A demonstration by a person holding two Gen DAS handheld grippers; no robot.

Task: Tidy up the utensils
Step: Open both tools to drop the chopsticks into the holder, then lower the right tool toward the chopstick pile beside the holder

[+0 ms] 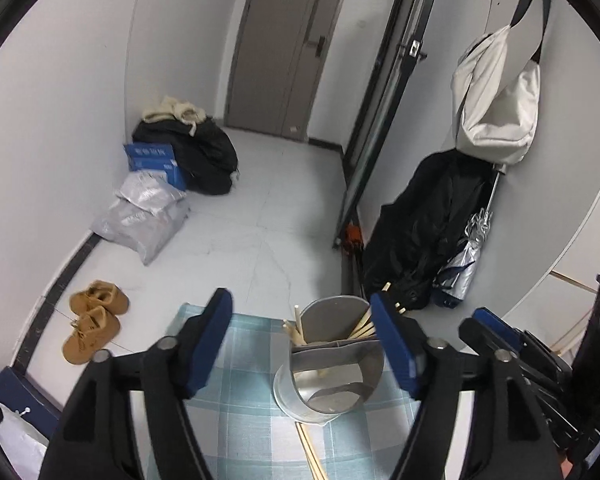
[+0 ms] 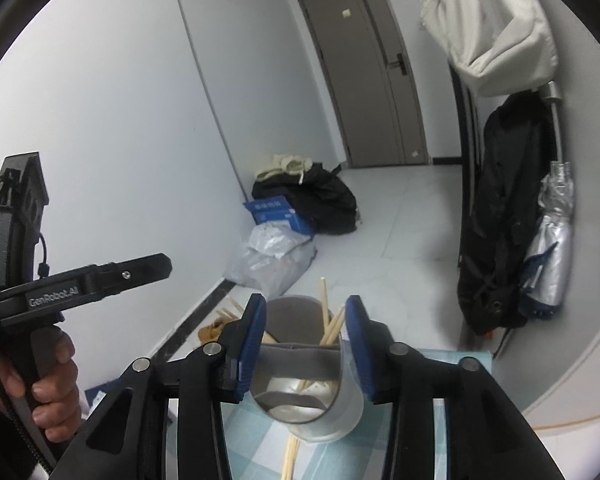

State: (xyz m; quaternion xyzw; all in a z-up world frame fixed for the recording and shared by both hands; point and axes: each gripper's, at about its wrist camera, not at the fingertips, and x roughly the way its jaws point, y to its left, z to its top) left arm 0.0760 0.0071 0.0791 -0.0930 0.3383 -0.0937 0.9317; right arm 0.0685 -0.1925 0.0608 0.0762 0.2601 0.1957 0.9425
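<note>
Left gripper (image 1: 302, 344) jaws wide apart, gripping nothing; right gripper (image 2: 306, 346) jaws apart w/ the shiny round metal holder (image 2: 312, 396) between, pads not pressing. Holder sits bottom-center on the teal checked cloth (image 1: 240, 412), wooden chopsticks (image 2: 330, 326) poking out, loose chopsticks (image 1: 310, 452) lying in front. Beyond: tan shoes (image 1: 94, 320) left, silver bags (image 1: 144, 216), black coat (image 2: 500, 220) & folded umbrella (image 2: 548, 248) right, grey door (image 1: 284, 48) at top.

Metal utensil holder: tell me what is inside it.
The metal utensil holder has wooden chopsticks in its far compartment, ends sticking out. The near compartment shows only pale reflections; the grey divider hides the chopsticks' lower ends.
</note>
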